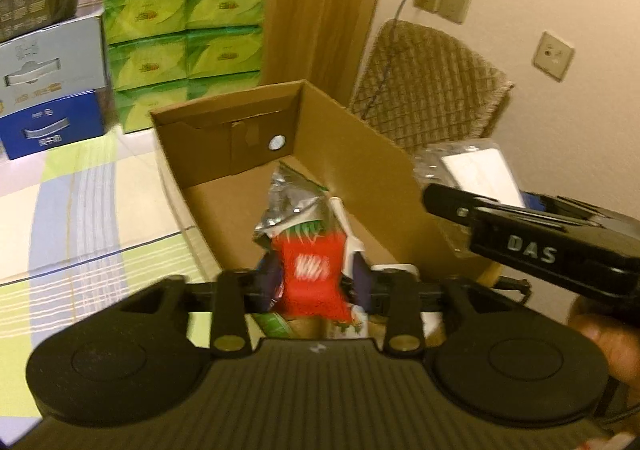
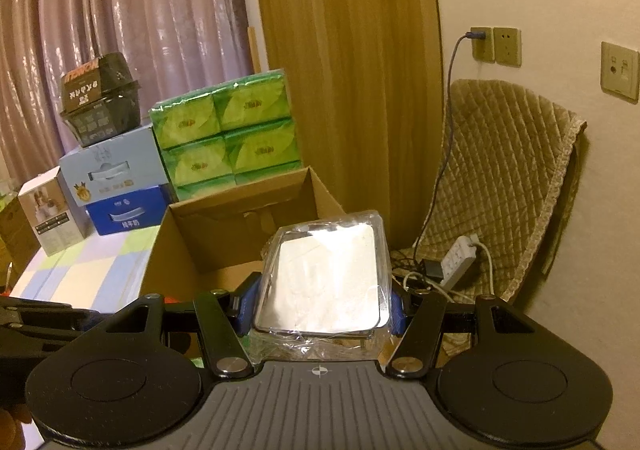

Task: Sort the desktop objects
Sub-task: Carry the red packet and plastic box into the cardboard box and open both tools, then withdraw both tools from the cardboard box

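My left gripper (image 1: 316, 282) is shut on a red snack packet (image 1: 310, 270) with a silver torn top, held above the near end of an open cardboard box (image 1: 352, 153). The box's far end looks bare inside. My right gripper (image 2: 322, 306) is shut on a flat white slab wrapped in clear plastic (image 2: 324, 278), held over the cardboard box (image 2: 244, 226) at its right side. That same right gripper (image 1: 440, 197) shows in the left wrist view as a black body at the right, with the wrapped slab (image 1: 480, 169) beyond the box wall.
Green tissue packs (image 2: 228, 133) and blue cartons (image 2: 116, 185) are stacked behind the box on a checked tablecloth (image 1: 72, 209). A small white carton (image 2: 48, 209) stands at the left. A padded chair (image 2: 504, 169) with a power strip (image 2: 460, 258) and cables is at the right.
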`<move>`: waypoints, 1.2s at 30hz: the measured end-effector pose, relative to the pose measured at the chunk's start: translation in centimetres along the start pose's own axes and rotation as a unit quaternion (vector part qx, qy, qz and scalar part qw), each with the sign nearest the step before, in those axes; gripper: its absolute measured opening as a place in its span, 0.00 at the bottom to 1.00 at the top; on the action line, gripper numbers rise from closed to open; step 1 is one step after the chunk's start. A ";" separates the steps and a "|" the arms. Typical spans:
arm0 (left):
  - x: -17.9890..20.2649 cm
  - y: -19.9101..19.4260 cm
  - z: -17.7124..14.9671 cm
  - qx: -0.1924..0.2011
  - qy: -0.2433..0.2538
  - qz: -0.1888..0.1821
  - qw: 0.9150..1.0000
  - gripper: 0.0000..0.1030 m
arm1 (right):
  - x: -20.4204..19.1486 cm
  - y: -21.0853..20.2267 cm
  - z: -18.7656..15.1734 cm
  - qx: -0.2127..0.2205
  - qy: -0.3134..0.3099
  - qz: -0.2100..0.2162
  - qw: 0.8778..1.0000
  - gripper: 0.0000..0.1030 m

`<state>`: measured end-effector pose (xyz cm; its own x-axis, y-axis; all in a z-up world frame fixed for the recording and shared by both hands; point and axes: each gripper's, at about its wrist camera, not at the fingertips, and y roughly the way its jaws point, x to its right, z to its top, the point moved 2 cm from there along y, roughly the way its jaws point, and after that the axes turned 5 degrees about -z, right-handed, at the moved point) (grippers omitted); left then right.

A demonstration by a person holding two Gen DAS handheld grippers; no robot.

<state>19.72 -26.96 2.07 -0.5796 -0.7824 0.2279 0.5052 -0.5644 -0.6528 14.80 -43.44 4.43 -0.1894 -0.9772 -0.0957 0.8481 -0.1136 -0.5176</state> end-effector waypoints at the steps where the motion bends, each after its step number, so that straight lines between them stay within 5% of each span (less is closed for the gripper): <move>1: -0.2 -0.1 0.0 0.004 -0.002 -0.001 1.000 0.37 | 0.1 0.0 0.0 -0.001 0.000 0.000 1.000 0.56; 15: -2.7 -2.6 -0.8 0.022 -0.032 0.015 0.999 0.37 | -0.5 0.6 -0.3 -0.011 0.005 0.011 1.000 0.56; 20: -3.0 -3.0 -1.1 0.020 -0.030 0.021 0.999 0.42 | -0.9 1.4 0.0 -0.021 0.027 0.046 0.998 0.59; 22: -3.2 -3.2 -1.3 0.022 -0.030 0.024 0.999 0.51 | -0.8 1.8 0.2 -0.024 0.037 0.052 0.998 0.75; 33: -2.8 -5.8 -2.9 0.035 -0.035 0.036 0.998 0.98 | 0.6 -1.3 0.1 -0.008 0.046 0.029 0.998 0.81; 36: -2.3 -7.0 -3.3 0.038 -0.032 0.040 0.998 0.99 | 0.7 -2.7 0.0 -0.011 0.041 0.024 0.999 0.87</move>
<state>15.37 -20.38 3.71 -0.4945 -0.8396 0.2247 0.5970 -0.5160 -0.6143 12.38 -43.86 5.70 -0.1891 -0.9633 -0.1903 0.8459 -0.0614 -0.5297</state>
